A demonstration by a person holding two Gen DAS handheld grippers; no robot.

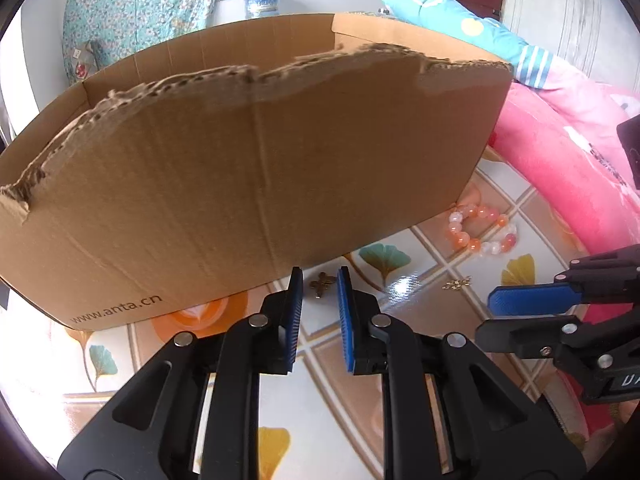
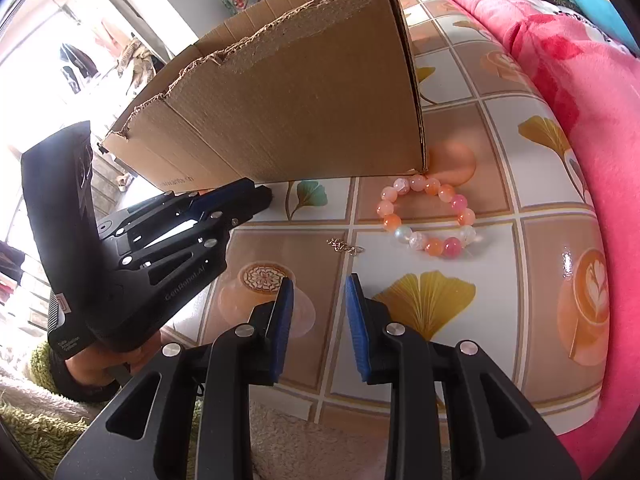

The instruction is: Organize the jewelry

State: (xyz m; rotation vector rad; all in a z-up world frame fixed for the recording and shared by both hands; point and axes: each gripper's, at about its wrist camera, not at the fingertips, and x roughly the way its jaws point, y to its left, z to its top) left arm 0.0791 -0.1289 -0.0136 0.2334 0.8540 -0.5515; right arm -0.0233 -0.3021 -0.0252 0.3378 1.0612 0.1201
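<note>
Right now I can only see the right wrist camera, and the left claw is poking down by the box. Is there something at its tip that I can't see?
Observer: Yes. A little cross charm lies on the table, right between the tips of the left claw. The tips are not pinching it.
Operator: Cool! And what's behind the box? It blocks my view.
Observer: A blue water bottle shows just past the far wall of the box.
</note>
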